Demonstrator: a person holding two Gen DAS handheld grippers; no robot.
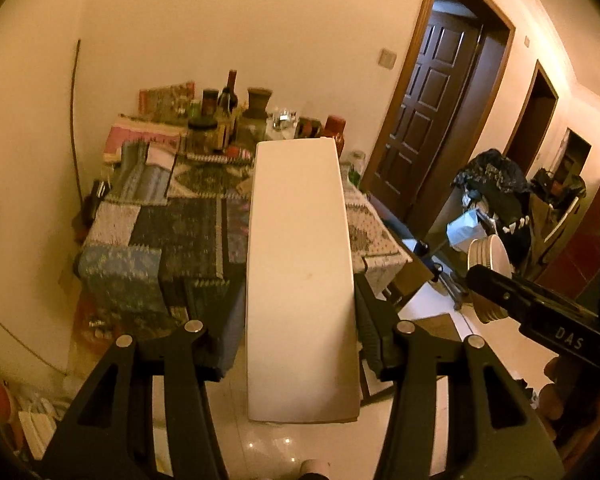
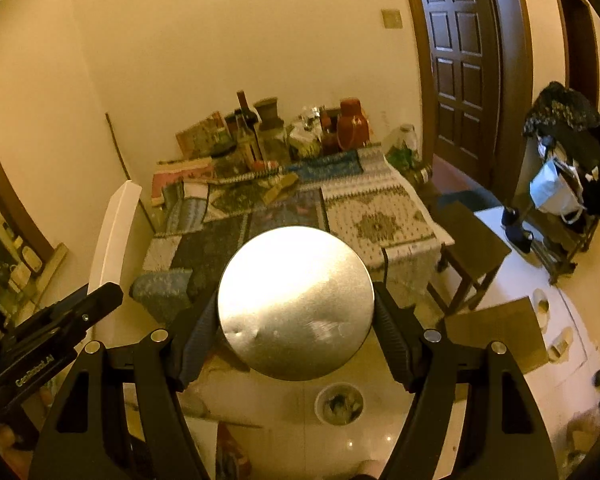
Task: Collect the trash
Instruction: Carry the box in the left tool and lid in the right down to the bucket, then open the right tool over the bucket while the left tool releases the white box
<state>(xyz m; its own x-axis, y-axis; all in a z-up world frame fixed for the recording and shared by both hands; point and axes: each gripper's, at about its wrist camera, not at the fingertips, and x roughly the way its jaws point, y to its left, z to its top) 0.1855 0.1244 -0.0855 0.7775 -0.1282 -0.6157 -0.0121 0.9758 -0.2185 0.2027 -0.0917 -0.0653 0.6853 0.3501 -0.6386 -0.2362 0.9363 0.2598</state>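
My left gripper (image 1: 300, 344) clamps a box (image 1: 300, 272) lengthwise; my right gripper (image 2: 296, 332) clamps a tin (image 2: 296, 304) directly above the bin (image 2: 339, 403).

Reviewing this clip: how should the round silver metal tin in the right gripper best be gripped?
Across its curved side wall, as now: the right gripper pinches the round silver metal tin at opposite points of its rim, flat end facing the camera. That width just fits between the fingers.

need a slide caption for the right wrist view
Right tongs shut on a round silver metal tin, held above the patchwork-covered table and a white bowl on the floor.
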